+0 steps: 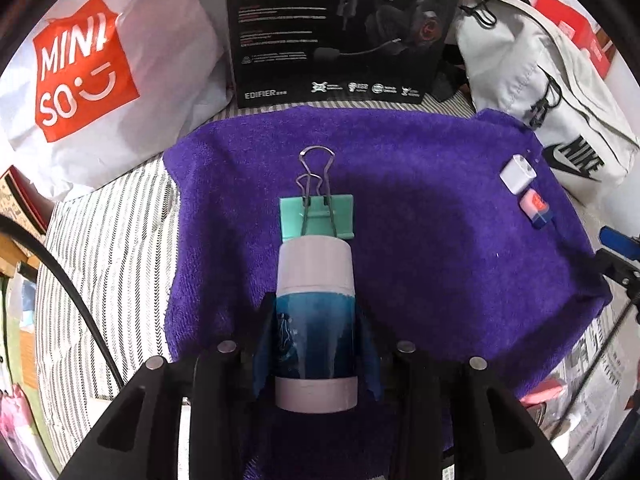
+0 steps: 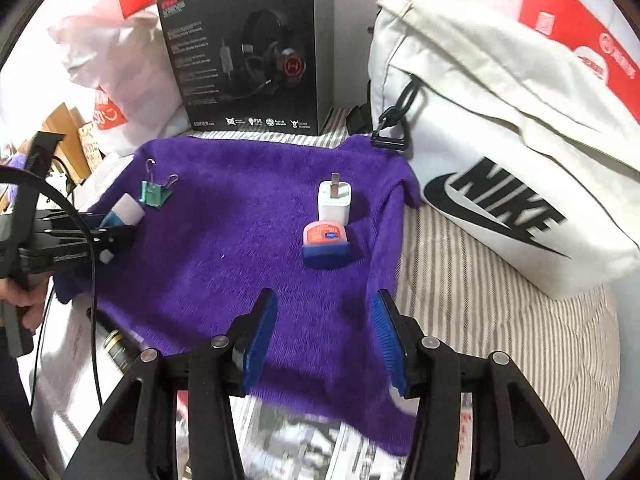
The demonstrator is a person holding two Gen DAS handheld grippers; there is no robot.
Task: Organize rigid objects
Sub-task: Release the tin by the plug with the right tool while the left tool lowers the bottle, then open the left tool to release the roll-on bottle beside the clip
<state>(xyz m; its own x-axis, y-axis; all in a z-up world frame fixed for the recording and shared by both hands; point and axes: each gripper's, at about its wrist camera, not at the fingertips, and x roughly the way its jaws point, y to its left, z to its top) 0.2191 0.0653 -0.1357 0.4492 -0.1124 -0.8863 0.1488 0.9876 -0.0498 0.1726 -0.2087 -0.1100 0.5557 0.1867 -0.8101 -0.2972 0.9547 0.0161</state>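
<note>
Left wrist view: the left gripper (image 1: 316,344) clasps a blue-and-white tube (image 1: 315,320), its cap touching the green binder clip (image 1: 317,218). Lower it flat onto the purple towel (image 1: 440,248) before letting go. The right gripper (image 2: 324,336) stands parted and empty.

Fuzzy purple towel (image 2: 240,248) — glossy plastic tube (image 1: 314,320), wire-handled binder clip (image 1: 316,208)

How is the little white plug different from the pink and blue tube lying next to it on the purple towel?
The white plug is a boxy block with metal prongs at its far end; the pink and blue tube is flatter, with a wide blue cap at its near end. The plug is plain white; the tube carries a printed label. The plug lies farther from the right gripper, the tube nearer. Both rest free on the purple towel, touching or nearly so.
</note>
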